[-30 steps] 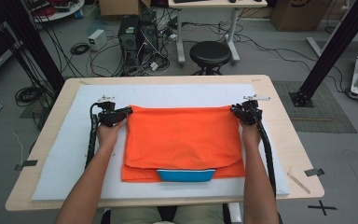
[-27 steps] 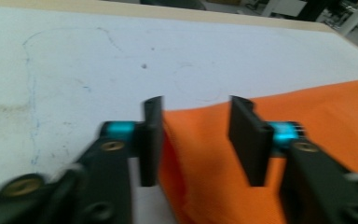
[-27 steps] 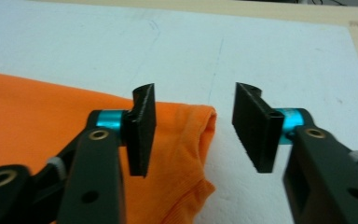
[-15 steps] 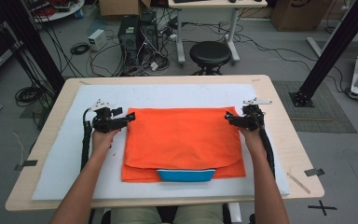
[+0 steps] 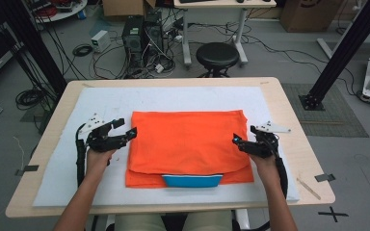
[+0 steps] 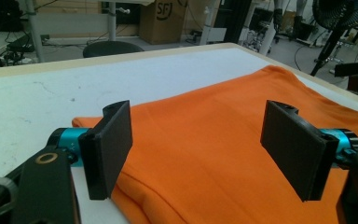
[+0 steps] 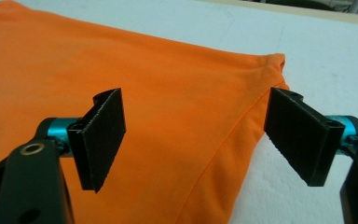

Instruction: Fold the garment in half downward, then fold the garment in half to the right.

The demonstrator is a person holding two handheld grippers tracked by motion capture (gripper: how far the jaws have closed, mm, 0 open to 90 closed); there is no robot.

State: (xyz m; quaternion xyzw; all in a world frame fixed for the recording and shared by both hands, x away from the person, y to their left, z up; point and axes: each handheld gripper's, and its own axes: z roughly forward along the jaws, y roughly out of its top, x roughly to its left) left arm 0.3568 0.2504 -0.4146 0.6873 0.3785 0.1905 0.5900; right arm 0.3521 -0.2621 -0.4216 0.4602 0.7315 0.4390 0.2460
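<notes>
A folded orange garment (image 5: 188, 144) lies flat on the white mat (image 5: 106, 98), with a blue collar piece (image 5: 192, 180) sticking out under its near edge. My left gripper (image 5: 127, 127) hovers at the garment's left edge with its tips pointing inward. Its jaws have just been opening and stand wide apart with nothing between them. In the left gripper view, the left gripper (image 6: 200, 149) looks over the orange cloth (image 6: 205, 121). My right gripper (image 5: 243, 135) is at the right edge, also just opened and empty. In the right gripper view, the right gripper (image 7: 196, 140) frames the cloth's folded edge (image 7: 242, 121).
The mat covers most of the wooden table (image 5: 294, 115). A black stool (image 5: 217, 55), computer towers (image 5: 142, 38) and loose cables stand on the floor beyond the far edge. A black frame post (image 5: 342, 53) rises at the right.
Both grippers left the garment's far corners, spread slightly outward and came back toward the person along its sides. Both sets of jaws opened and let go of the cloth.
</notes>
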